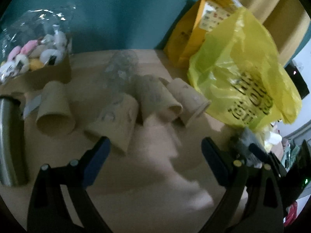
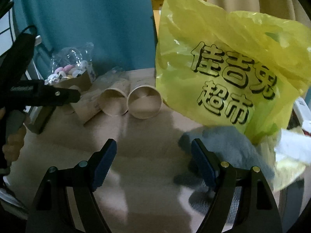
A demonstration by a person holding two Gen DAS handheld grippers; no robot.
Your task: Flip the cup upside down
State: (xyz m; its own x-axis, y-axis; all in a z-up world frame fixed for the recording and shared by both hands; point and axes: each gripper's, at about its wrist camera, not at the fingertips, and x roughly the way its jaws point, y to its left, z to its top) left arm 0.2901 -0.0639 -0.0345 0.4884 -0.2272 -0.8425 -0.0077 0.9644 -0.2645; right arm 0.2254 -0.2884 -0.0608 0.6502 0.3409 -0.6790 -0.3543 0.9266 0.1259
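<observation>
Several brown paper cups lie on their sides on the tan table (image 1: 147, 167). In the left wrist view one cup (image 1: 55, 109) lies at the left, another cup (image 1: 114, 120) just beyond my left finger, and two more cups (image 1: 159, 101) next to the yellow bag. My left gripper (image 1: 155, 147) is open and empty, short of the cups. In the right wrist view two cups (image 2: 144, 102) show their open mouths toward me. My right gripper (image 2: 153, 151) is open and empty, well in front of them. The left gripper (image 2: 38, 95) shows at the left.
A large yellow plastic bag (image 2: 223, 68) stands at the right, with an orange box (image 1: 194, 33) behind it. A cardboard box of wrapped sweets (image 1: 35, 58) stands at the back left. A metal tube (image 1: 7, 141) is at the left edge. A grey cloth (image 2: 229, 147) lies under the right finger.
</observation>
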